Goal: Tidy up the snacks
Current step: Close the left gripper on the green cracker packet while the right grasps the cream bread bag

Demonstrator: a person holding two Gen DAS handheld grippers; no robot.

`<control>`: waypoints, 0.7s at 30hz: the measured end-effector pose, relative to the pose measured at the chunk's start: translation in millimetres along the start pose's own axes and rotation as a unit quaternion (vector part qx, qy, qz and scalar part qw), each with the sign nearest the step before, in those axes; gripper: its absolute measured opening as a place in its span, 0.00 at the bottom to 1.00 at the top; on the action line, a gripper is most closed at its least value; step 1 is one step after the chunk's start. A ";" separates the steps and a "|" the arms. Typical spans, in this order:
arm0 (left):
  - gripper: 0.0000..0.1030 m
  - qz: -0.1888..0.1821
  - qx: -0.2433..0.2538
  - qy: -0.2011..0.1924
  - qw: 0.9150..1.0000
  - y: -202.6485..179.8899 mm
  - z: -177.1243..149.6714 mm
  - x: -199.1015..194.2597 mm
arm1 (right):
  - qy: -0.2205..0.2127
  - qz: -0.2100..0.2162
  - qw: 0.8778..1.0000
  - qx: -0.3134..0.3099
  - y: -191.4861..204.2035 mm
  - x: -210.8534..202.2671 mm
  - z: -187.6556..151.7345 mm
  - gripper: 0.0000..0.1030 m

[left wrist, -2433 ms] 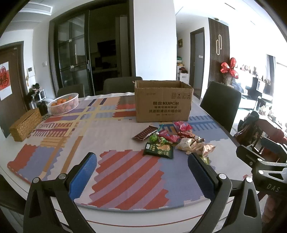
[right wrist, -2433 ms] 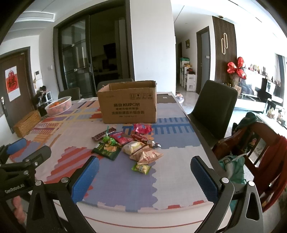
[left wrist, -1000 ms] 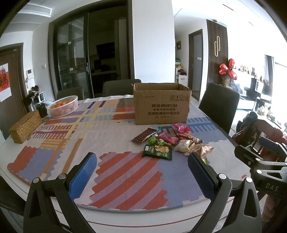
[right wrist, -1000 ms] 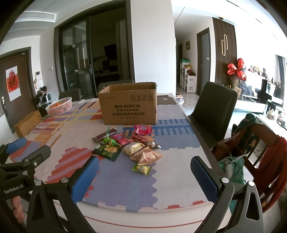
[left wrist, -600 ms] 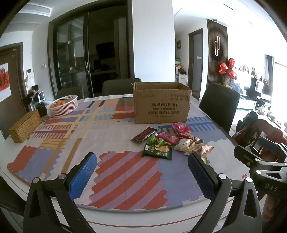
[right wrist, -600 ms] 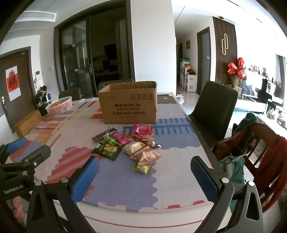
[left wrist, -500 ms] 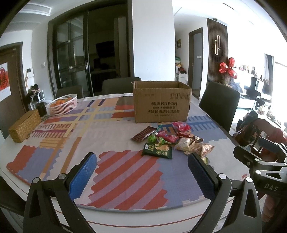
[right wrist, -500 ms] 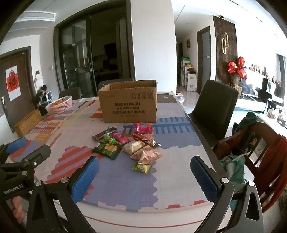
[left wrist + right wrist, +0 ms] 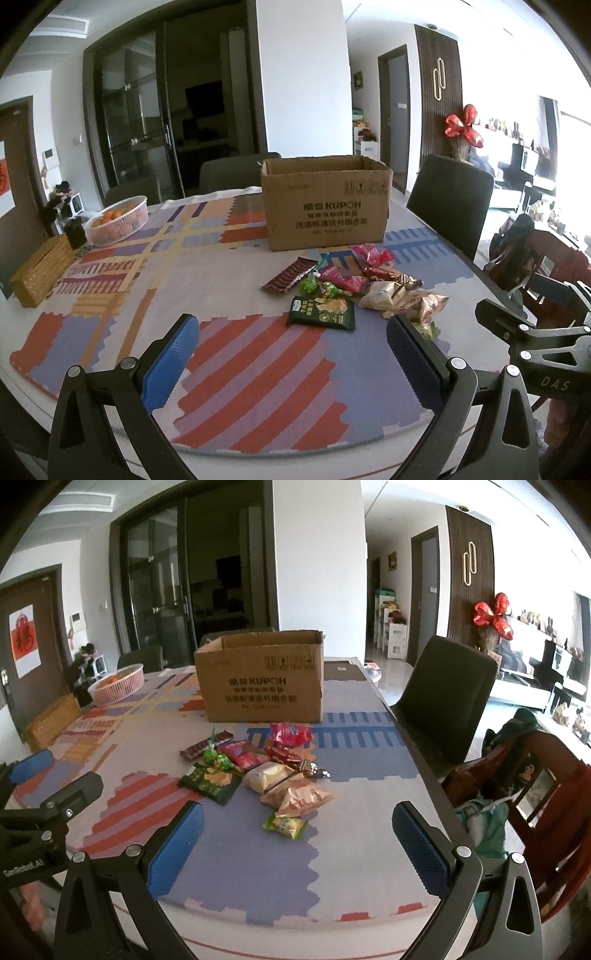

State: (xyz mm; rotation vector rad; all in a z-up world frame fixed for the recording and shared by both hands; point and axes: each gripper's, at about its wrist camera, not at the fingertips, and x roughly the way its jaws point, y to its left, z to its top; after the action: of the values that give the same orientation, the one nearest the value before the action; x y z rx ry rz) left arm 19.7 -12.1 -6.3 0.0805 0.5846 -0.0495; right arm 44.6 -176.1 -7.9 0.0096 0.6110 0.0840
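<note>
Both tongs, left (image 9: 291,354) and right (image 9: 297,836), are gaping empty; the small yellow-green crinkled snack packet (image 9: 285,825) is lying nearest, just beyond the right tongs.

Snack packets (image 9: 258,775) heaped before open cardboard box (image 9: 260,675).

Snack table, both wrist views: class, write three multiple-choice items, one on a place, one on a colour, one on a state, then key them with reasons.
1. Where do the snacks lie?
A. inside the box
B. on the mat in front of the box
C. in the basket

2. What colour is the flat packet nearest the left hand-held gripper?
A. dark green
B. white
C. blue

3. How are both hand-held grippers?
A. open, empty
B. shut on a snack
C. one shut

Key: B, the snack pile sits before the cardboard box. A, the dark green packet. A, left hand-held gripper and right hand-held gripper spread wide, holding nothing.
</note>
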 end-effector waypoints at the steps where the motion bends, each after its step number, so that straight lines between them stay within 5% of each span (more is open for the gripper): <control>1: 1.00 0.000 0.001 0.002 1.000 -0.1 0.5 3.2 | 0.001 0.000 1.000 -0.001 -0.2 2.1 0.1 1.00; 21: 1.00 -0.031 0.019 0.081 0.996 -10.1 3.8 99.9 | 0.066 0.013 0.998 -0.020 -8.7 88.1 9.2 0.99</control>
State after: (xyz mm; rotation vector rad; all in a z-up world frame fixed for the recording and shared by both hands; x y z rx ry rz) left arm 104.3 -24.9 -59.1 0.1043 0.7485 -0.1150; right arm 122.5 -177.4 -51.1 -0.0268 0.7402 0.1230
